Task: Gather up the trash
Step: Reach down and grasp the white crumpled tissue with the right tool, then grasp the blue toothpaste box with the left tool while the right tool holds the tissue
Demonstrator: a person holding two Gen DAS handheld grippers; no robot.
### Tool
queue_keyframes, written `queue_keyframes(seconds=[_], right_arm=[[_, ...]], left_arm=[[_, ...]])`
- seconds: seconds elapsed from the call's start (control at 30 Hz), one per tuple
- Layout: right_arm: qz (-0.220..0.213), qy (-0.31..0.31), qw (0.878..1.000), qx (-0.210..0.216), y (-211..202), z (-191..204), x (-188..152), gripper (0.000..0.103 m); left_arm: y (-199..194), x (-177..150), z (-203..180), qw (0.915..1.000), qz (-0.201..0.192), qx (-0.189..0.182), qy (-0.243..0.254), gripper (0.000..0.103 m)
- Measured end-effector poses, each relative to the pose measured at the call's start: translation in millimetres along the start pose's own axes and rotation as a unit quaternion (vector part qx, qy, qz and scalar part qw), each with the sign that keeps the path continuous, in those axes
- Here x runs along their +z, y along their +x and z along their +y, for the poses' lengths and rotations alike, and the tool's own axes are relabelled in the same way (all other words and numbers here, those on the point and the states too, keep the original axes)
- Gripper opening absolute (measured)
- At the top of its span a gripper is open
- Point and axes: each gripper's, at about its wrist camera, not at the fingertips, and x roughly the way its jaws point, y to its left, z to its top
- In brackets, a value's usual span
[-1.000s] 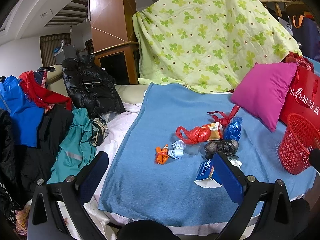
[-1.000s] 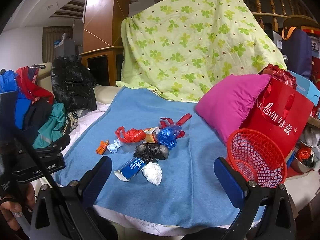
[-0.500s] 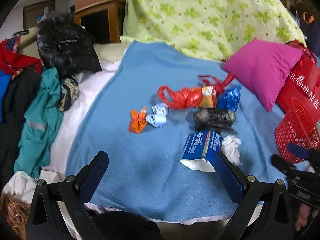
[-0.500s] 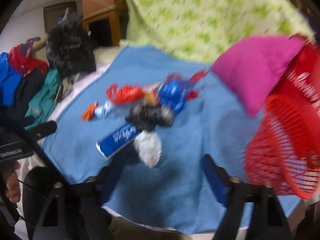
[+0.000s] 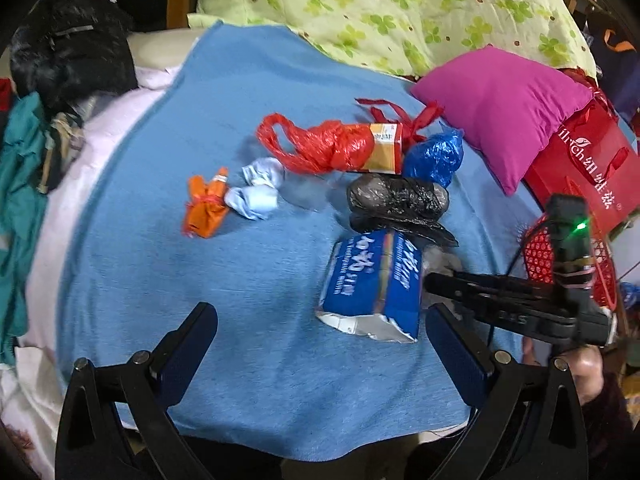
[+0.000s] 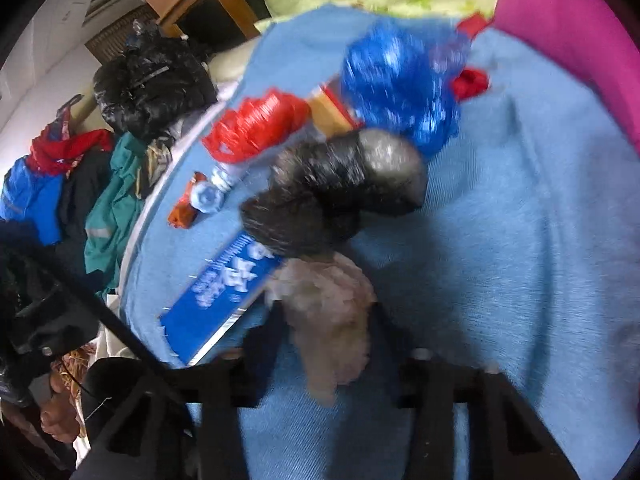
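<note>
blanket: matt cloth | black bag: glossy crinkled plastic

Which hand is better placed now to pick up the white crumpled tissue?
Right. The right gripper has been closing with the tissue between its fingers, while the left gripper hangs open, nearer the blue carton.

On the blue blanket I counted three knotted plastic bags: one red, one blue, one black. There was one blue carton, one orange wrapper and one red basket.
</note>
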Motion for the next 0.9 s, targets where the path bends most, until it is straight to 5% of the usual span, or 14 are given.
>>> queue_keyframes(seconds=[0.13,0.27,0.43,0.67,0.73,0.87,0.9], right_arm=[[-0.026,0.0,1.0,-0.004,-12,-3,-1,0.026],[-0.063,-0.007,0.997,-0.047,-36,-5,-9,0.026],[-0.114,-0.017,0.991,-0.068,-74,-4,-15,0.026],[-0.184,-0.027,0.979,-0.08,-124,0,-27,0.026],[-0.185,-0.028,0.98,-0.072,-130,-2,-31,0.026],[-0.156,-0.007,0.987,-0.026,-124,-5,-30,0.029],[-0.145,-0.007,0.989,-0.023,-121,-3,-30,0.037]], left_arm=[[11,7,-3,0.9996,0.012,-0.025,0.002,0.103],[34,13,-17,0.9983,0.035,-0.045,0.011,0.103],[66,9,-35,0.996,0.072,-0.049,0.016,0.085],[69,0,-68,0.9966,0.044,0.015,0.068,0.08],[71,-1,-76,0.9943,0.037,0.042,0.091,0.065],[70,-4,-76,0.9953,0.031,0.034,0.085,0.063],[67,-5,-74,0.9958,0.024,0.033,0.082,0.063]])
